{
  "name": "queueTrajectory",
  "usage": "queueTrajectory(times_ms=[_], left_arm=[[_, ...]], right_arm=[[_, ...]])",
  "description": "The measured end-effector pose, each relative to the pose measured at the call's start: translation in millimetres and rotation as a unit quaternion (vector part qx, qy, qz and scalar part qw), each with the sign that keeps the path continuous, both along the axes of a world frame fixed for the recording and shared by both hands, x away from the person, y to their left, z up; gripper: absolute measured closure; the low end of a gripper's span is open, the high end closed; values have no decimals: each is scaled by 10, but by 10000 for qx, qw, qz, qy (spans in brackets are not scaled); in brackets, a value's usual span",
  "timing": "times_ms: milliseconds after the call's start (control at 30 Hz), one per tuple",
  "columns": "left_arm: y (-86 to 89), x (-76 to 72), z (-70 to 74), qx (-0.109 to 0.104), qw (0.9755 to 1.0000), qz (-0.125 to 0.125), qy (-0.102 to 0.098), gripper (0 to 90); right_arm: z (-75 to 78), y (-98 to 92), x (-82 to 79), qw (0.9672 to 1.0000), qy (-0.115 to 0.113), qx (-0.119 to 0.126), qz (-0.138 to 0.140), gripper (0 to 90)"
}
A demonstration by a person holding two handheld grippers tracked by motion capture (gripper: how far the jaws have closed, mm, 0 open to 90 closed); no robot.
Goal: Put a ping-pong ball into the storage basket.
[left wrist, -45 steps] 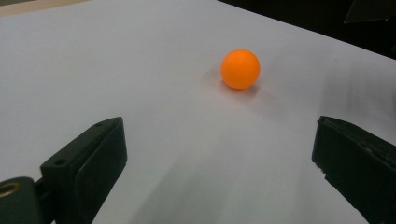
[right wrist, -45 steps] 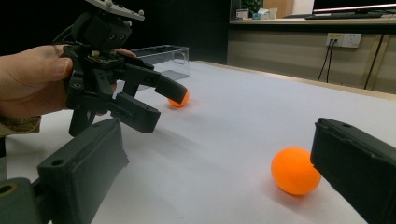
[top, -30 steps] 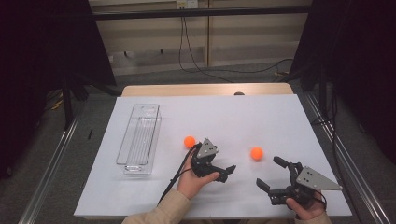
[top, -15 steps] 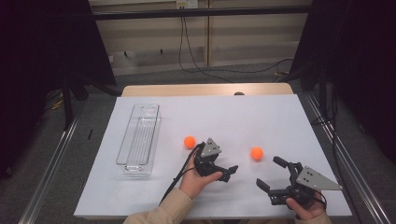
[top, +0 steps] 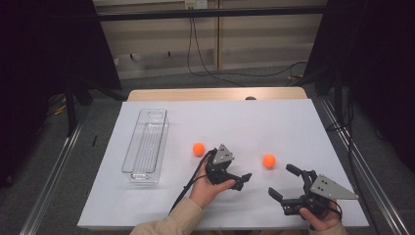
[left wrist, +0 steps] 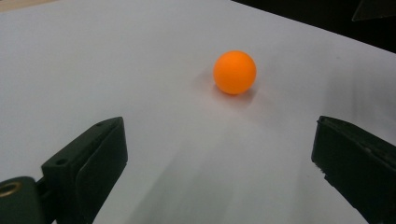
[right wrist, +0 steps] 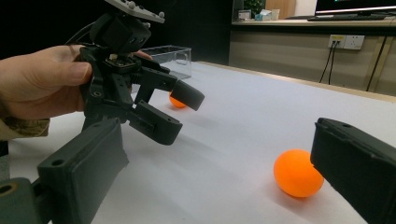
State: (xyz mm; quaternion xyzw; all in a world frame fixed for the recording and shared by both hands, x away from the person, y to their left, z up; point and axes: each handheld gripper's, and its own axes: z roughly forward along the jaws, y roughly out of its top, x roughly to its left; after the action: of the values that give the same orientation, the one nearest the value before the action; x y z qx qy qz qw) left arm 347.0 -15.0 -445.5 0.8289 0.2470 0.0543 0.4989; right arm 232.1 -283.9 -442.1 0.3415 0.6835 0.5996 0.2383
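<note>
Two orange balls lie on the white table (top: 244,122). One ball (top: 198,149) rests left of my left gripper (top: 243,180), which is open and points right at the other ball (top: 268,161). That ball (left wrist: 235,72) lies a short way ahead of the left gripper (left wrist: 219,135), slightly right of centre, and nothing is between the jaws. My right gripper (top: 281,181) stands open near the front right, just below the right ball. The ball (right wrist: 298,173) sits close to its right jaw, untouched. The left gripper (right wrist: 180,116) shows ahead, the far ball (right wrist: 176,101) behind it.
A clear, long plastic container (top: 146,147) stands at the left of the table, also seen far off as the container (right wrist: 170,58). A wooden table edge (top: 215,94) runs along the back. Cables lie on the floor behind.
My left gripper has shifted a little to the right, toward the right ball, still open. The right gripper and both balls have stayed put.
</note>
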Motion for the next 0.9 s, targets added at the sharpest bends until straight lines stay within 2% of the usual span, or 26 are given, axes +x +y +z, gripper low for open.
queueTrajectory(times_ms=[900], left_arm=[[-129,45,-19,99,9999,-73,9,37]], right_arm=[[3,-3,-4,10000,-11,10,10,22]])
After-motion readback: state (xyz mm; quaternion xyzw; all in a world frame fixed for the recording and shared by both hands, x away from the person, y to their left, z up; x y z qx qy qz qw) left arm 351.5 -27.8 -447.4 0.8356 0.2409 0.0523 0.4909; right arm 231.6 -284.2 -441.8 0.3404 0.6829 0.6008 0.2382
